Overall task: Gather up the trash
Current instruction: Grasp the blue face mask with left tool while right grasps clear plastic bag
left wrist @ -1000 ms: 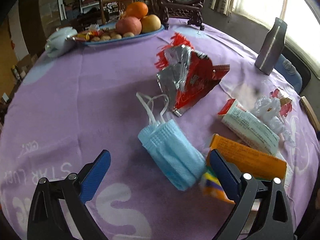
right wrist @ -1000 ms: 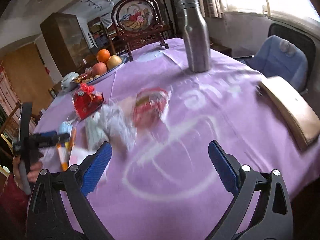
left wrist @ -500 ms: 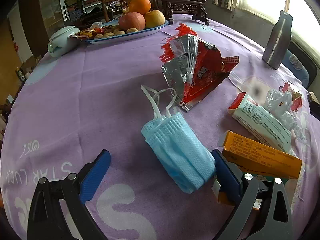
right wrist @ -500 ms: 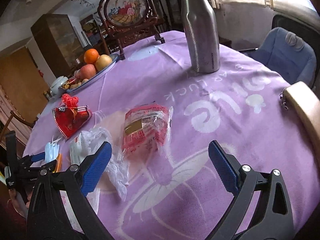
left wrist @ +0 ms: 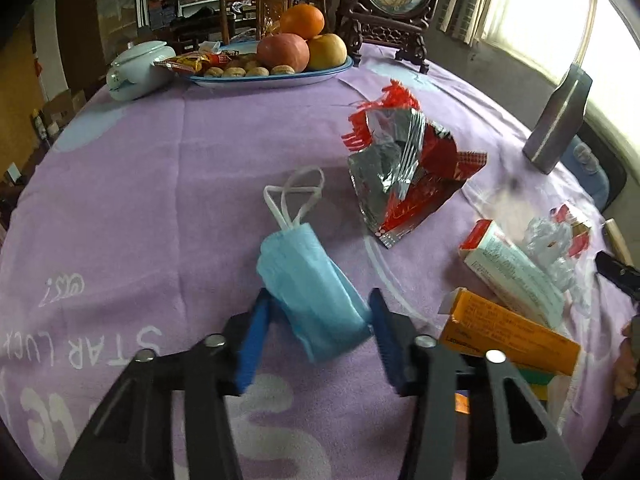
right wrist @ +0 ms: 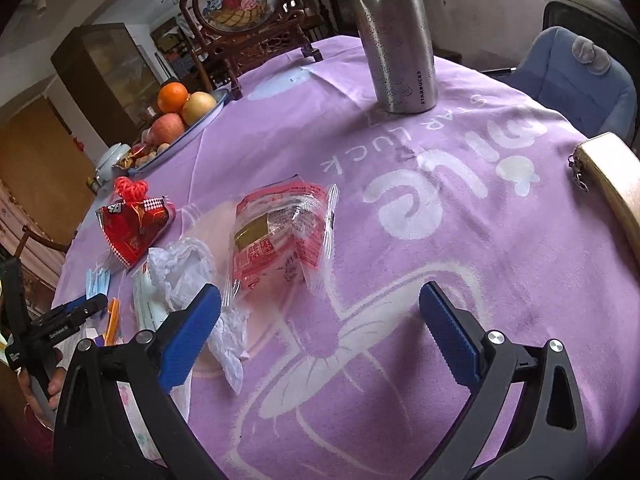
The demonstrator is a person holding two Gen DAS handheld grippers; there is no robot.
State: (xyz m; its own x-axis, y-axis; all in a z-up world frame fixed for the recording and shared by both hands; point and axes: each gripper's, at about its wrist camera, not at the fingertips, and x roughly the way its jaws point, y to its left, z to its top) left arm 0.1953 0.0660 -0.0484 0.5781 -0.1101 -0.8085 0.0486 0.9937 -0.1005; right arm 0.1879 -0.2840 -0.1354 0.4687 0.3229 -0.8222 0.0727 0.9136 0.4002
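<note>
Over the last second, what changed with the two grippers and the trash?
The left gripper went from wide open to closing its jaws around the blue face mask. The right gripper came down toward the clear red snack wrapper, jaws open and empty. The red foil bag, boxes and steel bottle lie as before.

**Colours on this table, quick rundown**

Purple fuzzy tablecloth [left wrist: 160, 184] with white lettering. Between the left claw's [left wrist: 318, 332] blue pads sits a pale blue pleated face mask [left wrist: 312, 280] with white loops. Beyond it, a red-and-silver foil snack bag [left wrist: 404, 172]. Right of the claw: an orange cardboard box [left wrist: 516, 332] and a white-and-red carton [left wrist: 512, 268].
</note>
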